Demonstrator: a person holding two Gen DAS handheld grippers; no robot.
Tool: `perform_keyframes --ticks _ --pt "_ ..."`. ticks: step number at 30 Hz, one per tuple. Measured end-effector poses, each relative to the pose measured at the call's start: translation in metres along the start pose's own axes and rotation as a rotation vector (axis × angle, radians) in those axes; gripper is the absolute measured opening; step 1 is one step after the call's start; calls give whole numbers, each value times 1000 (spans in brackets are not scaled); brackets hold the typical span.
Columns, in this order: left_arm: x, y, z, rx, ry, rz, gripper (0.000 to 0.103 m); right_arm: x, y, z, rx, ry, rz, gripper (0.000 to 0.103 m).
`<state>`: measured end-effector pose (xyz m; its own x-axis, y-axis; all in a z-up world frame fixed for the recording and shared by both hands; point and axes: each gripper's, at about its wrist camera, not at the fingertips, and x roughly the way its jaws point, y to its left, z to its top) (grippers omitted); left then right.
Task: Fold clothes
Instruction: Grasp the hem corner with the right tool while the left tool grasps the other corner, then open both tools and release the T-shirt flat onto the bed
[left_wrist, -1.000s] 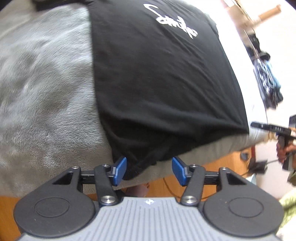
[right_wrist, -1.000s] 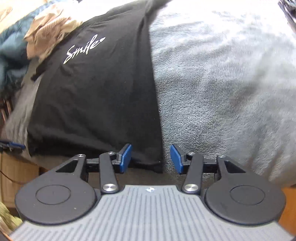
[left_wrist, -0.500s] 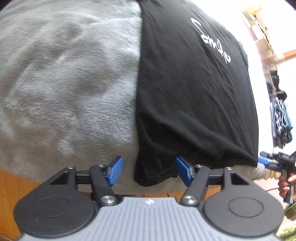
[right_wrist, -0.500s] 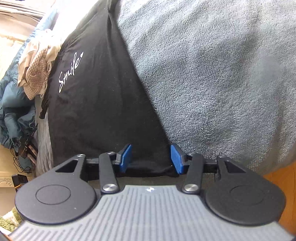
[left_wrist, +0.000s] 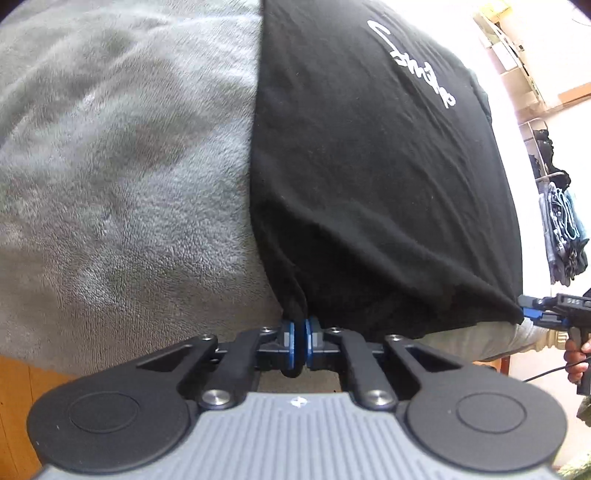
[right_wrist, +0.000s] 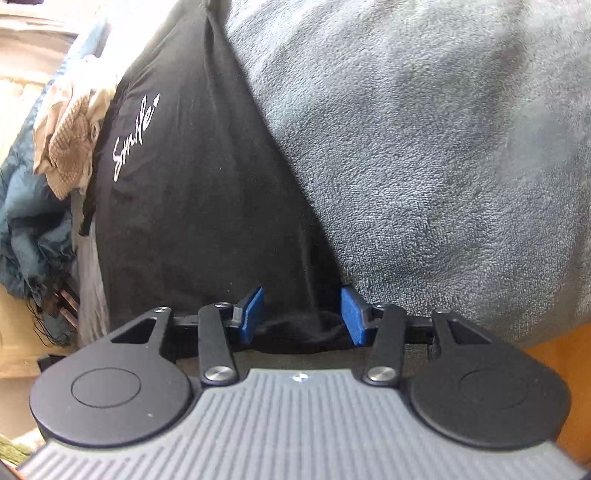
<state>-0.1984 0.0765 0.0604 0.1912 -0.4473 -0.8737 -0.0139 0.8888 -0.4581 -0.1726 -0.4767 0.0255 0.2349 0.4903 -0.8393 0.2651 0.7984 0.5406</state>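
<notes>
A black T-shirt (left_wrist: 369, 177) with white "Smile" lettering lies flat on a grey fleece blanket (left_wrist: 122, 158), folded into a long strip. My left gripper (left_wrist: 300, 338) is shut on the shirt's near left hem corner. In the right wrist view the same shirt (right_wrist: 192, 192) runs away from me. My right gripper (right_wrist: 301, 319) is open, its blue pads on either side of the shirt's near right hem corner. It also shows at the right edge of the left wrist view (left_wrist: 535, 317), at the shirt's other near corner.
The blanket (right_wrist: 443, 147) covers a bed with a wooden frame edge (right_wrist: 565, 362) below. A pile of beige and blue clothes (right_wrist: 55, 155) lies left of the shirt. Hanging dark clothes (left_wrist: 561, 229) and shelves stand at the far right.
My left gripper has closed on the shirt's hem corner, and the cloth now bunches toward it. My right gripper has moved in around the other corner and stays open.
</notes>
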Motion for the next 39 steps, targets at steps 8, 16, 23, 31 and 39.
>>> perform_keyframes --ticks 8,16,23,31,39 --pt "-53 -21 10 161 38 -7 4 -25 14 -4 -98 -30 -91 1" --pt "-42 -38 15 251 92 2 4 -42 22 4 -133 7 -103 0" --pt "-13 -30 15 297 148 23 4 -34 21 9 -173 45 -160 0" --pt "28 -22 9 385 244 82 5 2 15 3 -220 58 -218 3" --pt "16 -33 -4 428 321 162 23 -33 26 -22 -277 -8 -280 34"
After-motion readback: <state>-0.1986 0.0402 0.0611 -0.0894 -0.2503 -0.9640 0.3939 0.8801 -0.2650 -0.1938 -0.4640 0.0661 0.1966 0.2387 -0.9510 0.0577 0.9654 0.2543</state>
